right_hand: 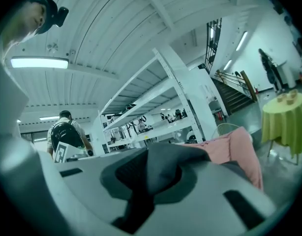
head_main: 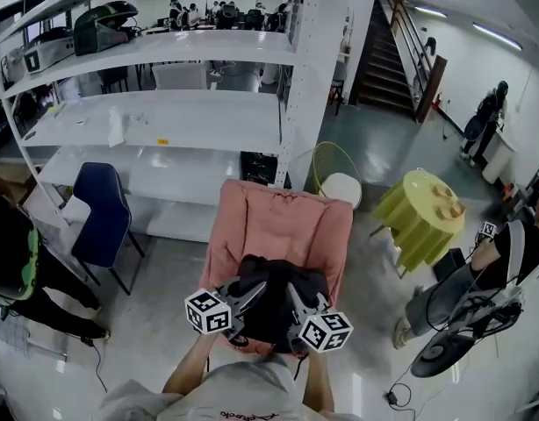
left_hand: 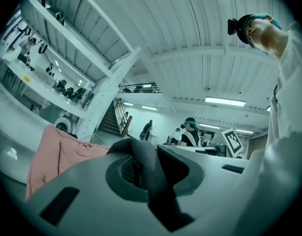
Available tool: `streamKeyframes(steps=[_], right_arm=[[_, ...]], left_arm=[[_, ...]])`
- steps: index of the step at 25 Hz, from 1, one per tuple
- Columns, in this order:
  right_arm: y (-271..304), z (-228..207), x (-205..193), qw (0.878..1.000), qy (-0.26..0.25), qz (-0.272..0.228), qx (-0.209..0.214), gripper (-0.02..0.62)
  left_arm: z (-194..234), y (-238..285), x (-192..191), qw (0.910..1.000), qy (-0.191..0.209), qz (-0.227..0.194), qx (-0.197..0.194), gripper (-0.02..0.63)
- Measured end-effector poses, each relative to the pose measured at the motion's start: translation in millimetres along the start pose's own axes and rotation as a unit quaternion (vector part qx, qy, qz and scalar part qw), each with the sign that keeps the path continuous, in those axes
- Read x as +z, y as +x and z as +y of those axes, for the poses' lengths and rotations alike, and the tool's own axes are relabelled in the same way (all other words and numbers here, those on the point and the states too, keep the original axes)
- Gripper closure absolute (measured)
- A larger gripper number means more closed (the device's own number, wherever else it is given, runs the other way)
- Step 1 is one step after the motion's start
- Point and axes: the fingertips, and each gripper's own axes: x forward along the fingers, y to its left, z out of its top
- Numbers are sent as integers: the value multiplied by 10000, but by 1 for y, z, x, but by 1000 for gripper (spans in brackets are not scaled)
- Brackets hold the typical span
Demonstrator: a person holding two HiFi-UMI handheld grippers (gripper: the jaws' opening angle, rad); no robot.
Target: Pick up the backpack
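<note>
Shelving unit [head_main: 164,112]: one white rack that I could see, cut off at the top and left edges of the head view; what lay on the upper shelves was too small for me to name.
Pink chair [head_main: 278,226]: one, in front of the rack; its seat was mostly hidden behind the load.
Yellow table [head_main: 423,213]: one, to the right of the pink chair and apart from it.
Blue chair [head_main: 98,213]: one, to the left, by the rack.
Backpack [head_main: 274,310]: one, black, held over the pink chair's seat between the two tools. I could not tell whether its underside touched the seat.
Left gripper [head_main: 245,298]: jaws nearly together, clamped on a fold of the backpack's dark fabric.
Right gripper [head_main: 298,310]: the same, narrow jaws pinching dark fabric on the other side.
Marker cubes [head_main: 208,312]: two, one per tool, with black-and-white squares and no letters.
Label [head_main: 162,140]: one small yellow tag on a shelf, which I could not read.
</note>
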Motion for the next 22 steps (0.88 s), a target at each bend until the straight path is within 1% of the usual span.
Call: streamKeyframes(steps=[3, 7, 14, 18, 22], right_arm=[[-18, 2, -4, 9999, 66, -84, -130, 540], [-29, 5, -10, 9997, 18, -90, -227, 540], [-53, -3, -29, 9985, 268, -113, -455, 541], [-60, -5, -31, 9981, 270, -167, -532, 541], [-62, -5, -25, 9978, 247, -252, -561, 541]], left_arm=[[-15, -2, -6, 9999, 30, 90, -127, 545], [-21, -4, -12, 9998, -74, -14, -202, 545], [-36, -3, -38, 9992, -136, 229, -288, 545], [-41, -2, -43, 9990, -147, 232, -359, 546], [-42, 2, -35, 9989, -126, 187, -419, 545]])
